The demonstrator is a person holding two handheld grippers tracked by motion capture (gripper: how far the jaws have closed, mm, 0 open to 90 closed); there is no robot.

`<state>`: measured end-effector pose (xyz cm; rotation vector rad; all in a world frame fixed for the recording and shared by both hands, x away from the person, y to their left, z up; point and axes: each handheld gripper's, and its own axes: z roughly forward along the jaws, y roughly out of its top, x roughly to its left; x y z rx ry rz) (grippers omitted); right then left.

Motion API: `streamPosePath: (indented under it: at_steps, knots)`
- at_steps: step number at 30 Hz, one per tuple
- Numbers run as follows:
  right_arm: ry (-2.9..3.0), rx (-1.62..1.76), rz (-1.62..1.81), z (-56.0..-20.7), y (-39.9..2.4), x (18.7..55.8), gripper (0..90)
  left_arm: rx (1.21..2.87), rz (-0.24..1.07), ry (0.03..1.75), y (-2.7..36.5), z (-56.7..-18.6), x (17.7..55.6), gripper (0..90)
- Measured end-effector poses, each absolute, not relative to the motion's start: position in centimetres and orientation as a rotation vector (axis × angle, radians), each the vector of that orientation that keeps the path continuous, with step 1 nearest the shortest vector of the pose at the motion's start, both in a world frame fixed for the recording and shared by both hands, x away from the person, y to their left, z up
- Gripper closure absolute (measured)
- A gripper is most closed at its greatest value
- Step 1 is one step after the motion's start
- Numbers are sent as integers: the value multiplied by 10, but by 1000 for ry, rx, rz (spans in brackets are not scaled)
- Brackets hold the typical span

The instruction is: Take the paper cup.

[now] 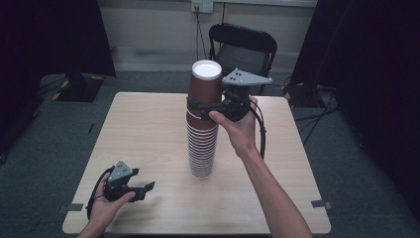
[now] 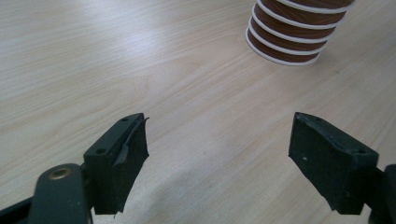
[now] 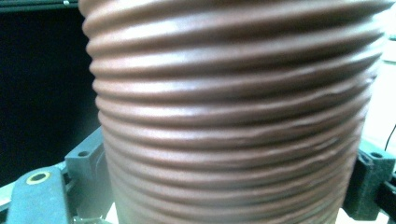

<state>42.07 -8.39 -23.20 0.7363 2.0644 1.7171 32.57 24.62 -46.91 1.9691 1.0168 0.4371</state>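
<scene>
Wooden table [image 1: 148, 129]: right gripper [image 1: 200, 110] clamps cup stack [image 1: 203, 124]; left gripper [image 1: 143, 188] released.

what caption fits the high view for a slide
Right gripper clasps the top brown ribbed paper cup of a tall stack on the light wooden table.

We list a pale wood table [image 2: 140, 60], grain running across it, bare between the jaws. We note the left gripper [image 2: 217, 154] rising from the bottom edge, its two black jaws standing wide apart with nothing between them. The pad on the jaw at picture left is frayed, a strip peeling along its inner edge. We record a brass-coloured rivet [image 2: 60, 173] at bottom left. At top right stands the foot of a cup stack [image 2: 294, 35]: brown cups, white rims, resting on the table, well apart from the jaws.
</scene>
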Motion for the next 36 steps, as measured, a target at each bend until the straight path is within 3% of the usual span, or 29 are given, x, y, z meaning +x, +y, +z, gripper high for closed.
streamPosePath:
  at_steps: [12,36]
  knots:
    - [1992,721,1758,-215,-88,415,126,1968,433,972,245,-467,325,192]
    - [1882,710,1826,-177,-100,405,137,1947,432,1050,249,-469,326,179]
